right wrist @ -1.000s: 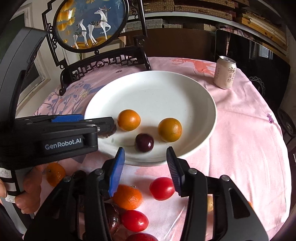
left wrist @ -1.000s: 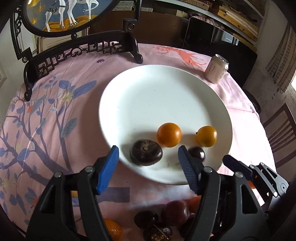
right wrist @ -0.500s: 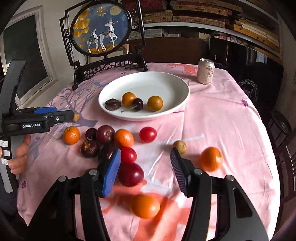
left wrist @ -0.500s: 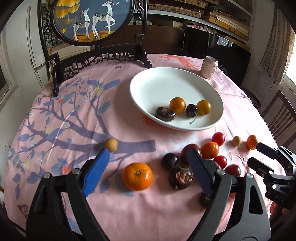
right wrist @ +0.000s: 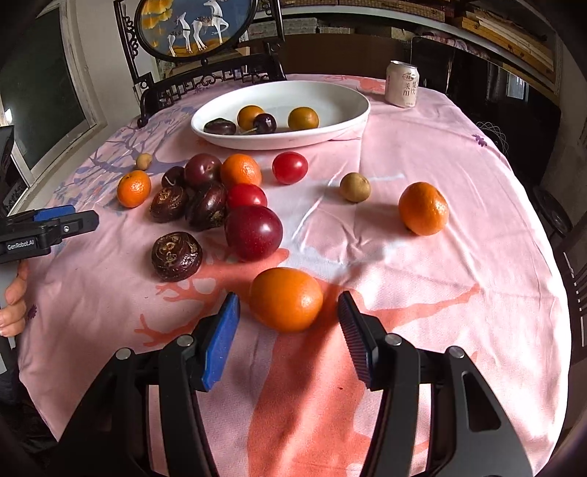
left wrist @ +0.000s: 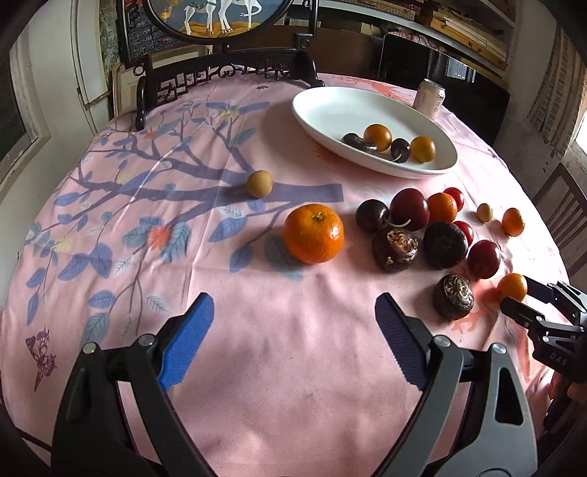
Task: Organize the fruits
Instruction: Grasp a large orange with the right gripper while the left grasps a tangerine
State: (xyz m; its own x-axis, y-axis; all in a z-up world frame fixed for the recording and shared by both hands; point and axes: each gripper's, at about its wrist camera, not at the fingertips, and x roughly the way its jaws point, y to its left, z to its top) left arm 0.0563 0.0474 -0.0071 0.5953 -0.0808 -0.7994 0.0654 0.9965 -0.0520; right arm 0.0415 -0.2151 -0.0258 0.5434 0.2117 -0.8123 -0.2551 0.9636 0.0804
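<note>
Lining up spread right gripper (right wrist: pixel 288 319) around near orange (right wrist: pixel 286 299), not yet pinched; calls for closing, lifting toward plate (right wrist: pixel 348 117); left gripper (left wrist: pixel 293 319) spread, empty.

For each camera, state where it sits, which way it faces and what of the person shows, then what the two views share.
Left wrist: rides on the left tongs, open above the tablecloth, facing across the table to the white plate; the right tongs poke in at the right edge.
Right wrist: rides on the right tongs, open around an orange, facing the same plate; the left tongs and a hand show at the left edge.
Shared: plate, can, deer screen, the loose fruit.
</note>
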